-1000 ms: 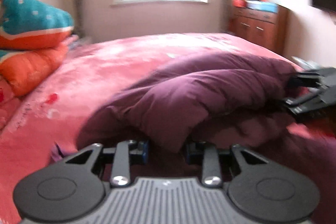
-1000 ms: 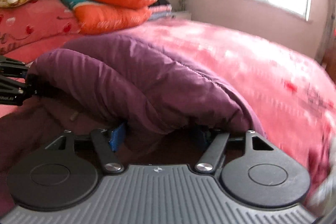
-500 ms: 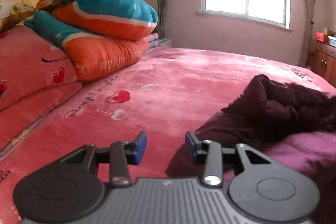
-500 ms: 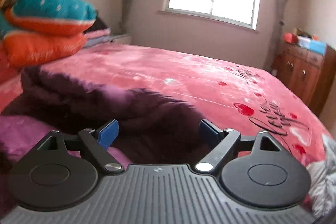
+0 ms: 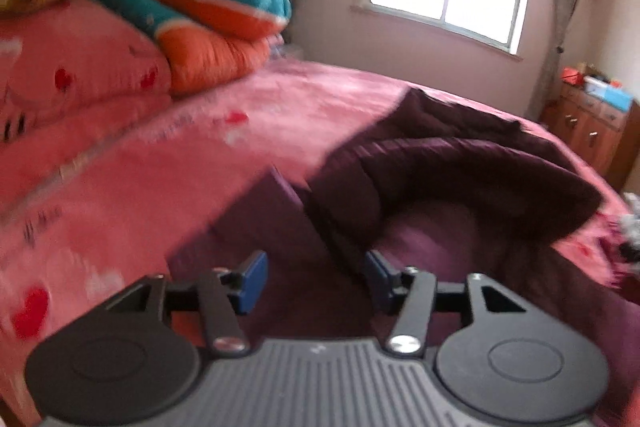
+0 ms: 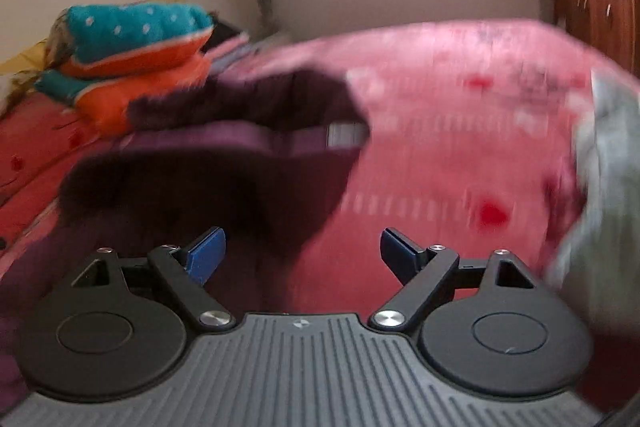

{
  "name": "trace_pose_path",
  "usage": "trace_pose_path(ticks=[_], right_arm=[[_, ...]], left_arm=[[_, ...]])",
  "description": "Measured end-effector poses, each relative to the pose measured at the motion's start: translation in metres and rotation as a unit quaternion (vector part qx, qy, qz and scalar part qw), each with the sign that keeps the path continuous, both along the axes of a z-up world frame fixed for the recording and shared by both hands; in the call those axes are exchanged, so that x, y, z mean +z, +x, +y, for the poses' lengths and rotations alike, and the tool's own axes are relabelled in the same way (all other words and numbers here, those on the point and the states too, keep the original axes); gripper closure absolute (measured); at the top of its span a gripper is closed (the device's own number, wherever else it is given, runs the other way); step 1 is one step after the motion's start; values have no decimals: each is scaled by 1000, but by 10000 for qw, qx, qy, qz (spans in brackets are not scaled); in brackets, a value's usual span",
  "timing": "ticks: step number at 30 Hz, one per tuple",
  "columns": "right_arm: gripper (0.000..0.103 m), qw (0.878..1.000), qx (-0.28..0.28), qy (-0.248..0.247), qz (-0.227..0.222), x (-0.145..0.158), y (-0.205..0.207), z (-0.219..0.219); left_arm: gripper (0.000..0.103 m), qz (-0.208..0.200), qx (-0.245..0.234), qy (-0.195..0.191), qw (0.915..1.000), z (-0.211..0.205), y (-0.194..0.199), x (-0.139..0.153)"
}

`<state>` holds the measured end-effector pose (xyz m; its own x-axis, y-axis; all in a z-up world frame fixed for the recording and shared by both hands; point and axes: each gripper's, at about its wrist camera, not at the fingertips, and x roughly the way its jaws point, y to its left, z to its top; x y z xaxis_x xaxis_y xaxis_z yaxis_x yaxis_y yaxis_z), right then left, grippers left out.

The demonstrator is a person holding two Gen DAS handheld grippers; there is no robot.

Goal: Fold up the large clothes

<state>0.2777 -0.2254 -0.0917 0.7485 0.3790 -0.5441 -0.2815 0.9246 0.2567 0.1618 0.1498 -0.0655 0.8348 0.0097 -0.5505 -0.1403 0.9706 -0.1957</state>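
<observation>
A dark purple padded coat (image 5: 448, 179) lies bunched on the pink bed, its fur-edged hood curled up. My left gripper (image 5: 316, 281) is open and empty, hovering just above the coat's near edge. In the right wrist view the coat (image 6: 224, 163) lies to the left. My right gripper (image 6: 302, 259) is wide open and empty, over the coat's right edge and the bedspread. The view is motion-blurred.
The pink bedspread (image 5: 140, 187) covers the bed. Folded teal and orange quilts (image 5: 216, 7) and pink pillows (image 5: 72, 67) are stacked at the headboard. A wooden dresser (image 5: 592, 131) stands by the window. A grey cloth (image 6: 600, 187) lies at the right edge.
Both grippers let go of the coat, opened wider and pulled back. The coat dropped onto the bed. Both cameras are swinging.
</observation>
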Motion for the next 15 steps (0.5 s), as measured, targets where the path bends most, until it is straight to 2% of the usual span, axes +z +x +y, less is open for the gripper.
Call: trace_pose_path(ticks=[2,4,10,13,15], right_arm=[[0,10000,28,24,16,-11,-28,-5],[0,9997,104,199,108,-19,-55,-12],[0,9975,266,631,188,-19,-117,-32],[0,9990,176,360,215,-25,-123,-48],[0,9996,100,-75,254,-37,-110,-44]], left_arm=[[45,53,-132,-245,9996,-6,-22,-2],[45,106,-284,-324,9990,-15,-43,-4],[41,186,-502,-693,9962,-34,-77,-12],[41,202,-424,-705,9964,-39,-81,-19],[41,218,-277,-664,9972,-38,-83,-23]])
